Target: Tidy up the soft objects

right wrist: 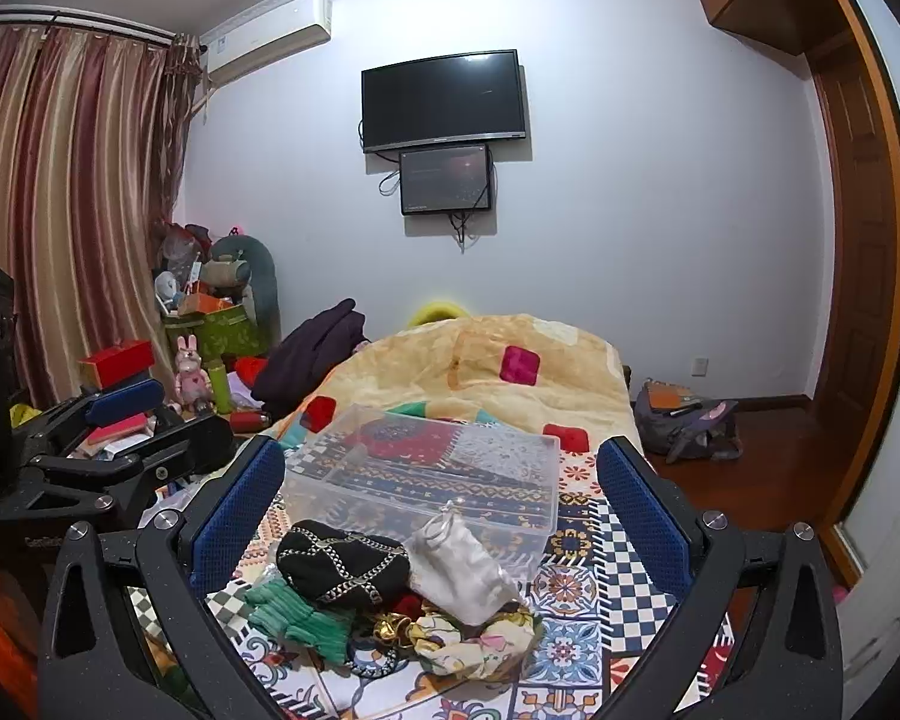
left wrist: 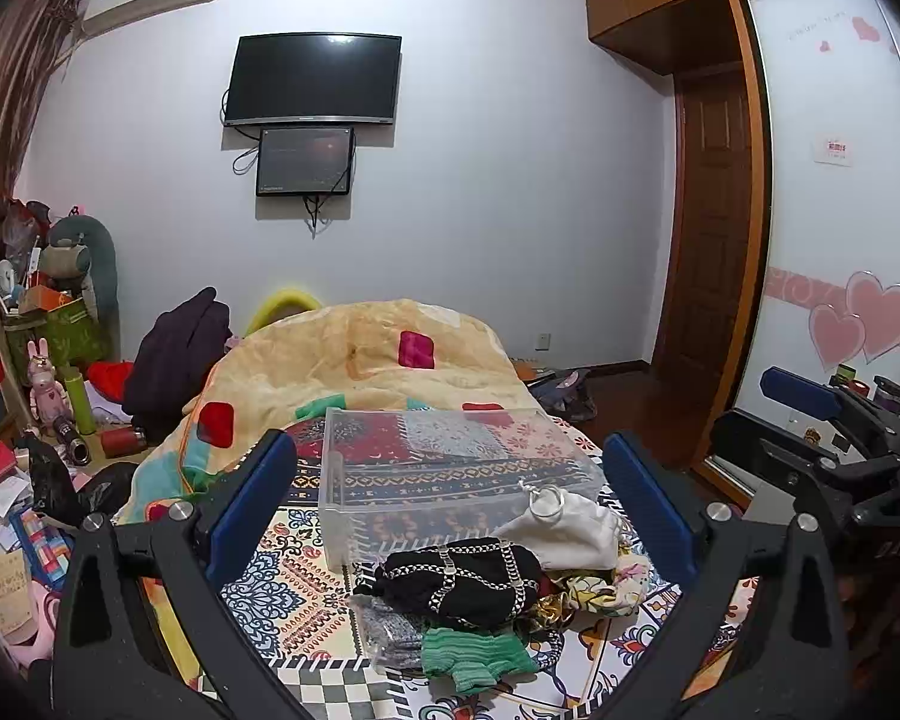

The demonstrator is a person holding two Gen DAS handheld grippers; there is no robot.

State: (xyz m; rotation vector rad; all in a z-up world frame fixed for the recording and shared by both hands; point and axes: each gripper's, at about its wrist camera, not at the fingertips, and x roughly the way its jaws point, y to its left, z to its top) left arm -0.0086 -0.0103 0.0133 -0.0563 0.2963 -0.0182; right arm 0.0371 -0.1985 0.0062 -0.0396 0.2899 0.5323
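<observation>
A pile of soft items lies on the patterned bedspread [left wrist: 306, 606]: a black piece with a silver chain pattern [left wrist: 462, 582] [right wrist: 342, 564], a white drawstring pouch [left wrist: 564, 522] [right wrist: 462, 564], a green knit piece [left wrist: 474, 657] [right wrist: 294, 618], a grey knit piece [left wrist: 390, 630] and a floral cloth [left wrist: 606, 591] [right wrist: 480, 642]. A clear plastic bin [left wrist: 450, 468] [right wrist: 438, 468] stands just behind the pile. My left gripper [left wrist: 450, 504] is open and empty above the pile. My right gripper [right wrist: 438, 510] is open and empty too, and shows at the right of the left wrist view [left wrist: 810, 414].
A folded yellow quilt [left wrist: 360, 360] lies on the bed behind the bin. Clutter, boxes and toys [left wrist: 48, 360] crowd the floor at left. A backpack [right wrist: 690, 420] sits on the floor at right, near the wooden wardrobe [left wrist: 720, 240].
</observation>
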